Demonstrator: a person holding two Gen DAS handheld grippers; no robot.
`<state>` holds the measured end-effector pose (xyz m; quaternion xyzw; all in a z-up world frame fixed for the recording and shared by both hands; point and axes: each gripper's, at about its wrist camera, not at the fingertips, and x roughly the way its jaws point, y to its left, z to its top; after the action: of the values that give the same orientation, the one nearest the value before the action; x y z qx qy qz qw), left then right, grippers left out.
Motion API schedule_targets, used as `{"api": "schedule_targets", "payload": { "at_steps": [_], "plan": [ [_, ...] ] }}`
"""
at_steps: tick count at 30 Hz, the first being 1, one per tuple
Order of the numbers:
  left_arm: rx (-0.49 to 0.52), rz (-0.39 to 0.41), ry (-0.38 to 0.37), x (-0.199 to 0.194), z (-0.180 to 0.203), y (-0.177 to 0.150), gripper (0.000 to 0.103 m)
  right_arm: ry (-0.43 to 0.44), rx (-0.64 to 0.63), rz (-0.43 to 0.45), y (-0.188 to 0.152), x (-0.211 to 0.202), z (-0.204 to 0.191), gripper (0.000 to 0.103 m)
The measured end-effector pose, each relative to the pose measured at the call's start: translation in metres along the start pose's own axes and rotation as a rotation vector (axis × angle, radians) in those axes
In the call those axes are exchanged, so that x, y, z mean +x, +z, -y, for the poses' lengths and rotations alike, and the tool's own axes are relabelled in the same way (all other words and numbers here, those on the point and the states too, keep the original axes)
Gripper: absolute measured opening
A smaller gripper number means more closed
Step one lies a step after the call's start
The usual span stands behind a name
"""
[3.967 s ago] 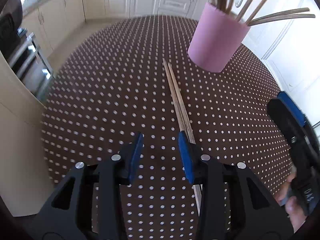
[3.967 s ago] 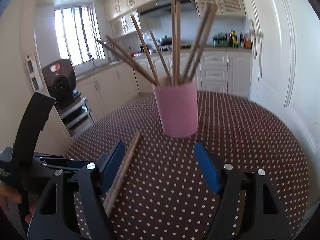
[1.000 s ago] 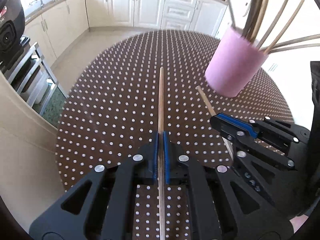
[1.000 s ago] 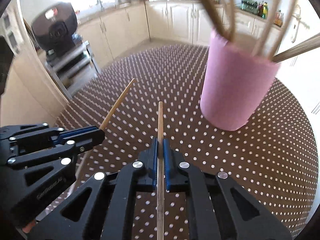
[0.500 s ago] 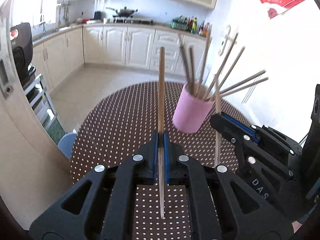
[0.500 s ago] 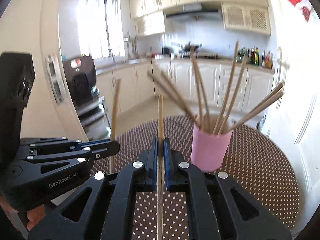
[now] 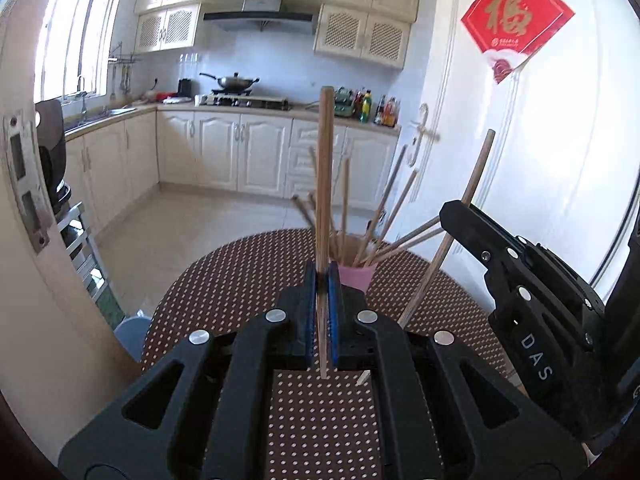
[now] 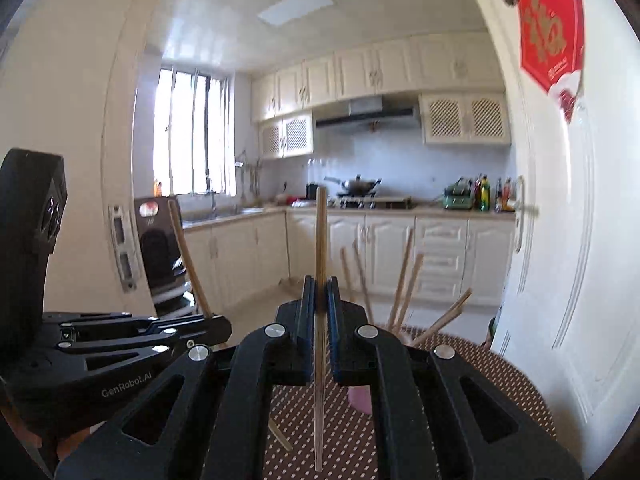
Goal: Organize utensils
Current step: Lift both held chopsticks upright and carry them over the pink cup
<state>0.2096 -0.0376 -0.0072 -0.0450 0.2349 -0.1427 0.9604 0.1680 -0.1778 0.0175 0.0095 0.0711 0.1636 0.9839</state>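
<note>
The left gripper (image 7: 321,276) is clamped tight on a thin, pale wooden chopstick (image 7: 324,184) that stands upright between its blue pads, and the right gripper (image 8: 319,284) pinches a second wooden chopstick (image 8: 320,248) the same way. Beyond both sets of fingertips, the pink cylindrical holder (image 7: 356,275) bristling with more wooden chopsticks stands on the brown, white-dotted round table (image 7: 240,280)
</note>
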Motion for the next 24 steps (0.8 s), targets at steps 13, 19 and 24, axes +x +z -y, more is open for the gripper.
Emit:
{"api": "schedule_targets", "payload": {
  "at_steps": [13,19,24],
  "plan": [
    [0.006,0.097,-0.018,0.006,0.022,0.043,0.006,-0.069,0.014,0.149,0.024,-0.004,0.021,0.005],
    [0.022,0.144,-0.035,0.025,0.026,0.059,0.006,-0.11,0.043,0.212,0.032,0.001,0.039,0.005],
    [-0.007,0.174,-0.038,0.044,0.017,0.063,0.006,-0.128,0.047,0.253,0.035,0.012,0.044,0.005]
  ]
}}
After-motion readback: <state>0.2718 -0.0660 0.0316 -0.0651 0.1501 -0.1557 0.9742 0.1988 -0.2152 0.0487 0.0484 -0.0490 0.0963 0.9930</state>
